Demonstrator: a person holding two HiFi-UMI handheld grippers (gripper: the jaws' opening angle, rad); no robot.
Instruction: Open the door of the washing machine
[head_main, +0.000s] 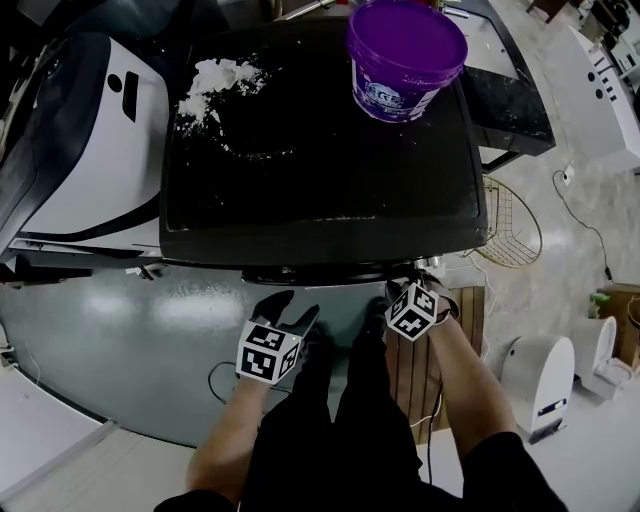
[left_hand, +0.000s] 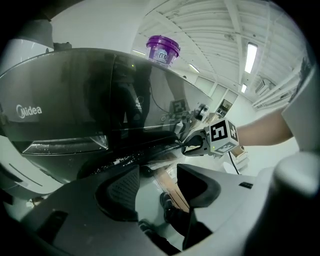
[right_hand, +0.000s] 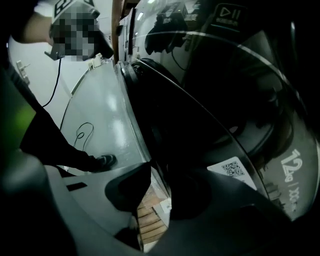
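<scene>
A black front-loading washing machine (head_main: 320, 180) fills the head view, with its round dark door (right_hand: 210, 115) just under the front edge. My right gripper (head_main: 403, 284) reaches in at the door's right side. In the right gripper view its jaws (right_hand: 157, 172) stand close together with the door's rim (right_hand: 142, 130) running down into the gap at their tips. My left gripper (head_main: 292, 308) hangs in front of the machine, away from the door. Its jaws (left_hand: 159, 175) stand apart with only floor and a shoe between them. The right gripper (left_hand: 186, 145) also shows in the left gripper view, at the door's edge.
A purple bucket (head_main: 405, 58) and spilled white powder (head_main: 215, 85) lie on the machine's top. A white machine (head_main: 90, 150) stands at the left and a wire basket (head_main: 510, 225) at the right. A wooden pallet (head_main: 470, 310) and a cable (head_main: 215, 380) lie on the floor.
</scene>
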